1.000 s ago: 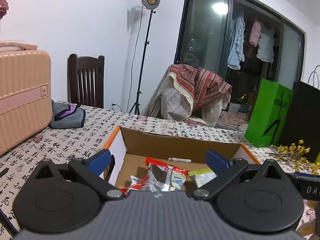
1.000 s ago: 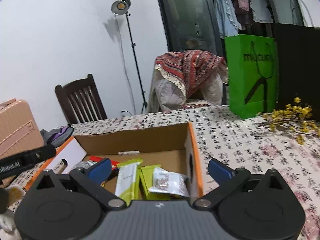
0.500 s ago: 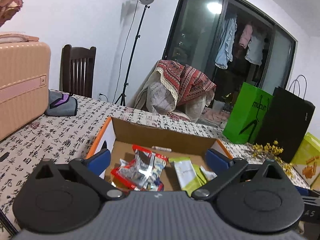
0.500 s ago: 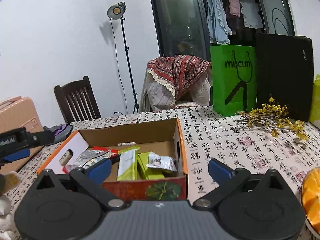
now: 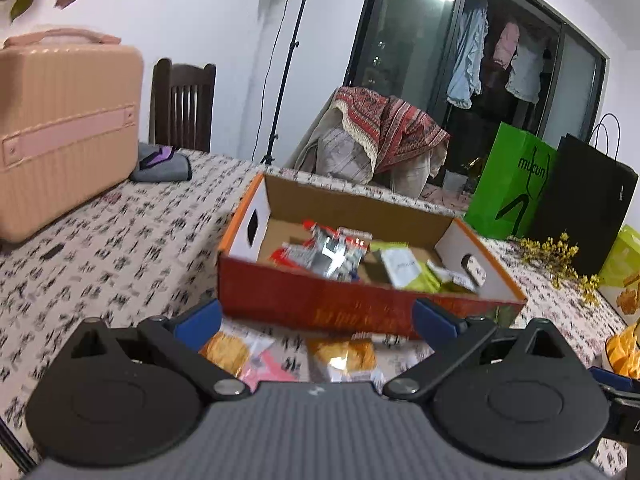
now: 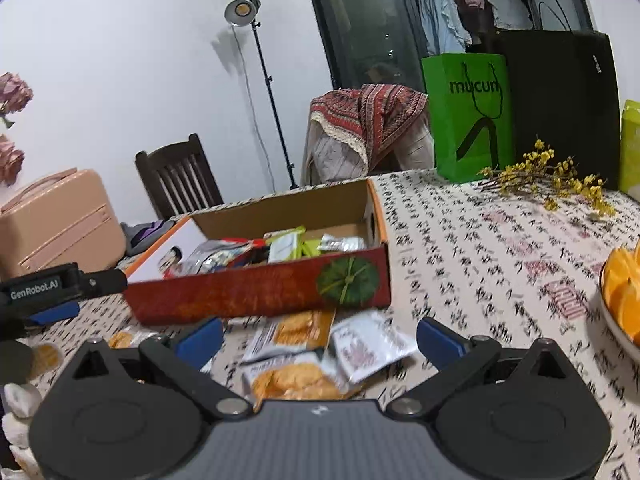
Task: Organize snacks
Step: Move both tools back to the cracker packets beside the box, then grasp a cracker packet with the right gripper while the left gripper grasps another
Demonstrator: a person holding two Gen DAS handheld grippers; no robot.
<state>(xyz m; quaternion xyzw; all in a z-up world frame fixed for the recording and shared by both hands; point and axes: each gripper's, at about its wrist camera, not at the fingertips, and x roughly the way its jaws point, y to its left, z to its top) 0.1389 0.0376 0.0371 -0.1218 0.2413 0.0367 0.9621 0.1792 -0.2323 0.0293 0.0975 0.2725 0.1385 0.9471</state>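
An open cardboard box (image 5: 352, 306) (image 6: 256, 294) with a red front wall holds a silver-and-red packet (image 5: 326, 252) and green packets (image 5: 404, 268) (image 6: 286, 246). On the table in front of the box lie loose cracker packets (image 5: 344, 354) (image 6: 298, 380) and a white packet (image 6: 370, 346). My left gripper (image 5: 316, 322) hangs open above the packets near the box front, holding nothing. My right gripper (image 6: 318, 334) is open too, over the cracker packets and empty. The left gripper body (image 6: 60, 286) shows at the left of the right wrist view.
A pink suitcase (image 5: 60, 128) stands at the left and a grey pouch (image 5: 160, 164) behind it. Green (image 6: 468, 116) and black (image 6: 560, 104) paper bags, yellow flowers (image 6: 548, 178) and a plate of orange slices (image 6: 624, 300) occupy the right. Chairs stand beyond the table.
Both grippers have pulled back from over the box toward the table's near side. The box's red front wall and the loose packets before it have come into view.
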